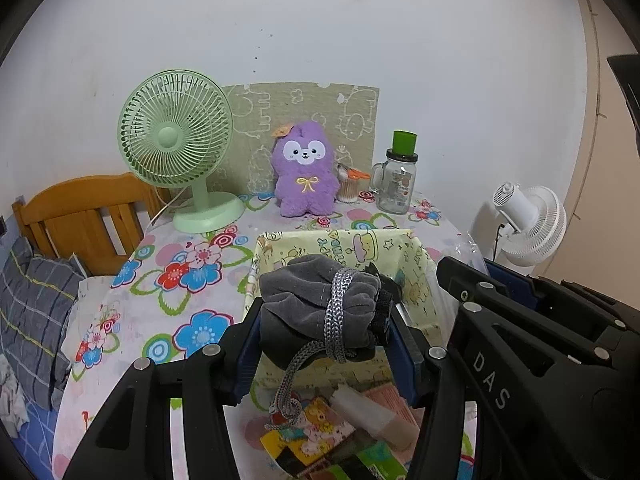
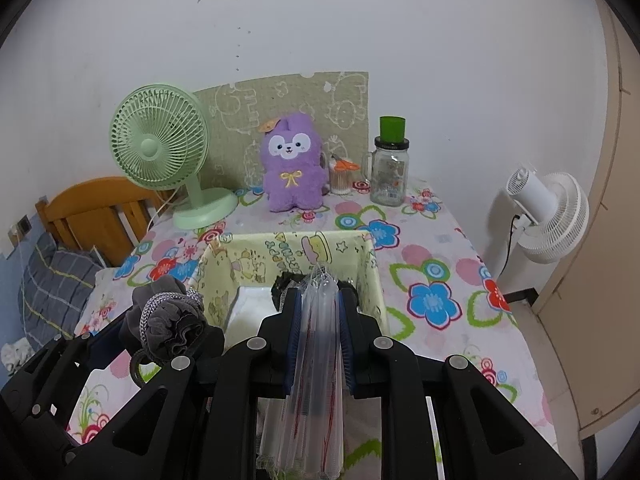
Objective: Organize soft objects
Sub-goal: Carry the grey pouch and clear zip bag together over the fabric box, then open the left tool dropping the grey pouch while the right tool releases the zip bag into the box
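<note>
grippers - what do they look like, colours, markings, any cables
Both are matte black plastic linkage frames with round silver pivot pins. The left gripper and right gripper each have two flat fingers faced with ribbed blue pads. White letters "DAS" mark the right gripper's body in the left wrist view. No cables or sleeves show.

We see a green fan (image 1: 176,152) standing on the counter (image 1: 168,304) at its back left. Far right of the fan stands a glass jar (image 1: 396,178) with a green lid. A white fan (image 1: 528,224) stands beyond the counter's right edge, a wooden headboard (image 1: 80,216) left of the green fan.
</note>
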The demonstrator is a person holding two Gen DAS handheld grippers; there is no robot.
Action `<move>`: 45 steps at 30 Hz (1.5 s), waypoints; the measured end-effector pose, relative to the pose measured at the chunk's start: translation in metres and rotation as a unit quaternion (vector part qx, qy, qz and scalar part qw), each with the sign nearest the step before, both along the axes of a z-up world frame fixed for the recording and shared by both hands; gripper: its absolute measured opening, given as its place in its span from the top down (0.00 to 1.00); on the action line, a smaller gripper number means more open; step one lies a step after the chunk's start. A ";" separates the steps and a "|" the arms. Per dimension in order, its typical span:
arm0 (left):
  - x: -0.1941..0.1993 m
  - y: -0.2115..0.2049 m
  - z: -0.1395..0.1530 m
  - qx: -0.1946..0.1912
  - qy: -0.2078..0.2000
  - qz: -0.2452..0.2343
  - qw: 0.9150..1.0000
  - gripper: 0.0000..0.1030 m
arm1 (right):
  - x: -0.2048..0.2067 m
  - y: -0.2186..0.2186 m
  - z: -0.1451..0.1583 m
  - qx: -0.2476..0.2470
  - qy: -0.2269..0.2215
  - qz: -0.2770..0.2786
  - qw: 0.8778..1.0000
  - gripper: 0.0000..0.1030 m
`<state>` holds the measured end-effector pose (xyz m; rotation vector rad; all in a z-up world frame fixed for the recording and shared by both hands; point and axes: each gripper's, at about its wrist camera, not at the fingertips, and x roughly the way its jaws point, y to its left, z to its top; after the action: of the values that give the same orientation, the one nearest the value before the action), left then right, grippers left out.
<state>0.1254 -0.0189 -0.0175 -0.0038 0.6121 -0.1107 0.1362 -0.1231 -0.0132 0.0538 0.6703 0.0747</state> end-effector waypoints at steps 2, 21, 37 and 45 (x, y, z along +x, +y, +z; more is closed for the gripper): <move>0.005 0.000 0.000 0.001 -0.001 0.001 1.000 0.45 | 0.006 0.002 0.000 0.000 0.000 0.001 1.000 0.79; 0.056 0.000 -0.007 -0.007 0.019 0.002 1.000 0.45 | 0.056 0.003 -0.010 0.010 0.010 0.015 1.000 0.79; 0.082 -0.005 -0.036 0.007 0.061 0.009 0.998 0.29 | 0.086 0.003 -0.035 0.025 0.034 0.019 0.999 0.80; 0.082 0.003 -0.042 0.008 0.066 0.020 0.998 0.16 | 0.089 0.012 -0.040 0.023 0.032 0.039 0.998 0.80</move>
<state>0.2075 -0.0163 -0.0600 -0.0083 0.7436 -0.0675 0.2256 -0.1111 -0.0535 0.0751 0.7341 0.1642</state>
